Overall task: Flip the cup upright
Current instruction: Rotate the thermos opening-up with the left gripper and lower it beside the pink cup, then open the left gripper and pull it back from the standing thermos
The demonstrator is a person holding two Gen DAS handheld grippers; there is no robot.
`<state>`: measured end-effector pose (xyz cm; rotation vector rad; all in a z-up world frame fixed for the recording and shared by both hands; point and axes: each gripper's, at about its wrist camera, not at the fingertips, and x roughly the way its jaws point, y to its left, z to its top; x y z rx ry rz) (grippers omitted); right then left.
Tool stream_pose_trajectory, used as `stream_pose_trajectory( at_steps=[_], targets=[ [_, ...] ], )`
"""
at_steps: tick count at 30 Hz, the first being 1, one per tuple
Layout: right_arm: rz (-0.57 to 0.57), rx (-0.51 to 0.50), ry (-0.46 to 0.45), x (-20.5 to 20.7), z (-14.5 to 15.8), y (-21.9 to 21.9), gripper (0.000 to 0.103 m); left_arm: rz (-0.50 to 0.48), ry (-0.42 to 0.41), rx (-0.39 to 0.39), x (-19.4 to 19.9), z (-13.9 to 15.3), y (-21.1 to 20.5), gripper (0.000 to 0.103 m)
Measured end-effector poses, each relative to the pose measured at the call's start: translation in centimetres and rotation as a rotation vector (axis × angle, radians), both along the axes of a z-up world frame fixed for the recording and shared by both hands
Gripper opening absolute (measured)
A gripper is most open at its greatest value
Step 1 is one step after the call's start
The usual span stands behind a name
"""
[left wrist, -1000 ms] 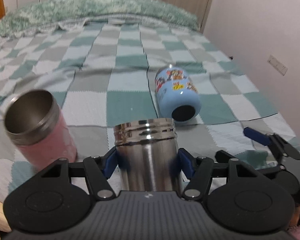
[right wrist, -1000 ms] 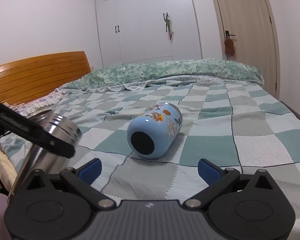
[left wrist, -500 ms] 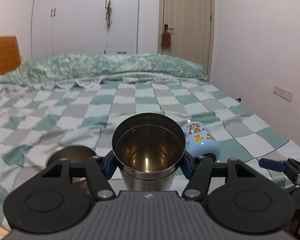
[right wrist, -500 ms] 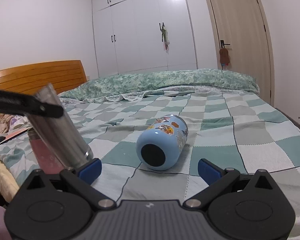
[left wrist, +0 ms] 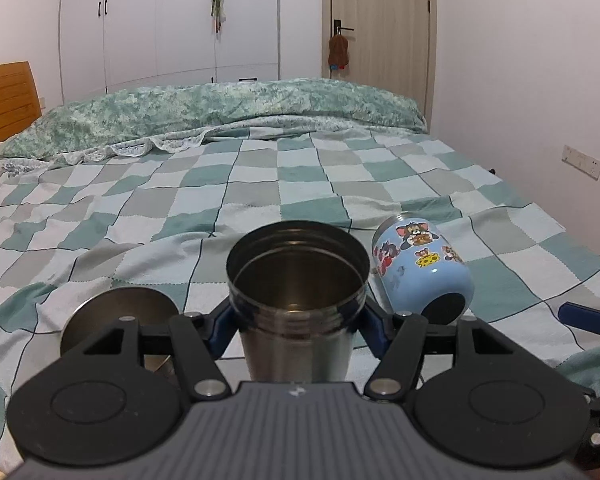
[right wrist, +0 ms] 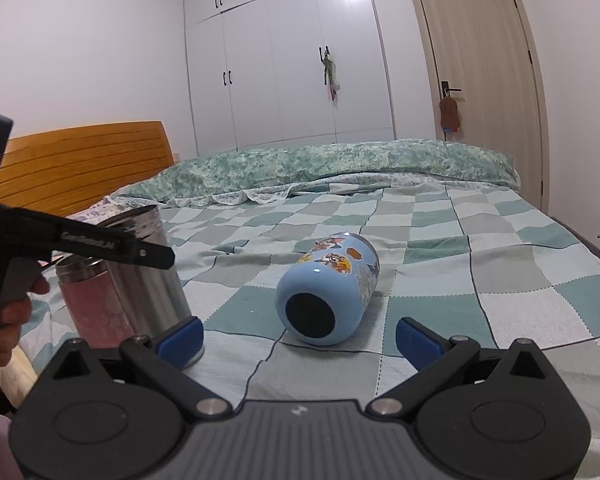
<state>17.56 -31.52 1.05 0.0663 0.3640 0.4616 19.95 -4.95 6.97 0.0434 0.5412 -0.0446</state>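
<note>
My left gripper [left wrist: 298, 326] is shut on a steel cup [left wrist: 296, 300], held upright with its open mouth up; its base rests on the checked bedspread in the right wrist view [right wrist: 148, 280]. A pink cup [right wrist: 90, 304] stands upright just left of it, its rim showing in the left wrist view [left wrist: 116, 316]. A blue cartoon cup [right wrist: 326, 290] lies on its side, base toward me; it also shows in the left wrist view [left wrist: 422, 268]. My right gripper [right wrist: 298, 338] is open and empty, just in front of the blue cup.
The bed's checked blanket [left wrist: 260, 200] spreads ahead, with a green quilt [left wrist: 220, 116] at the far end. A wooden headboard [right wrist: 80, 168] stands at left. The wall [left wrist: 540, 80] is at right. The bed's near edge lies below the grippers.
My left gripper has turned the steel cup from tilted to upright and lowered it onto the bed beside the pink cup. The right gripper has stayed open and moved slightly closer to the blue cup.
</note>
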Motion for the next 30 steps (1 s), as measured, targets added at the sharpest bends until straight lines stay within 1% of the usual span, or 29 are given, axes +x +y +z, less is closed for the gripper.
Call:
stream_pose_trajectory(
  at_steps=[1,2,3,7,9,10,13,16,19,22,27,30],
  targets=[
    [0.000,-0.001,-0.001,0.0,0.0,0.0,0.103,-0.002,-0.010,0.001,-0.1,0.1,0.0,0.082],
    [0.000,-0.001,-0.001,0.0,0.0,0.0,0.103,-0.006,-0.029,0.002,-0.5,0.2,0.0,0.096],
    [-0.001,-0.003,-0.002,-0.1,0.0,0.0,0.103,-0.007,-0.048,0.002,-0.8,0.4,0.0,0.103],
    [-0.005,-0.007,-0.014,-0.4,0.2,0.0,0.103,-0.020,-0.132,-0.019,-3.1,1.2,0.3,0.103],
    [-0.005,-0.008,-0.031,-0.8,0.3,0.0,0.103,-0.027,-0.192,-0.037,-4.7,1.6,0.4,0.103],
    [-0.006,-0.009,-0.043,-1.0,0.4,0.0,0.103,-0.030,-0.236,-0.045,-5.8,1.6,0.6,0.103],
    [-0.013,-0.017,-0.095,-2.1,0.6,0.1,0.103,-0.018,-0.349,-0.035,-8.7,1.4,0.6,0.103],
    [-0.019,-0.031,-0.142,-3.4,0.7,0.2,0.103,0.006,-0.416,-0.018,-11.1,0.5,0.3,0.103],
    [-0.029,-0.030,-0.181,-4.9,1.1,0.3,0.103,0.027,-0.453,-0.010,-13.1,-1.0,0.2,0.103],
    [-0.043,-0.019,-0.215,-6.5,1.3,0.4,0.103,0.044,-0.471,0.004,-14.7,-2.1,0.2,0.103],
    [-0.100,-0.007,-0.247,-9.3,1.0,0.6,0.103,0.073,-0.504,-0.015,-16.9,-2.1,1.2,0.103],
    [-0.129,0.002,-0.271,-10.6,0.9,0.4,0.103,0.096,-0.526,-0.009,-18.1,-2.3,1.5,0.103]
  ],
)
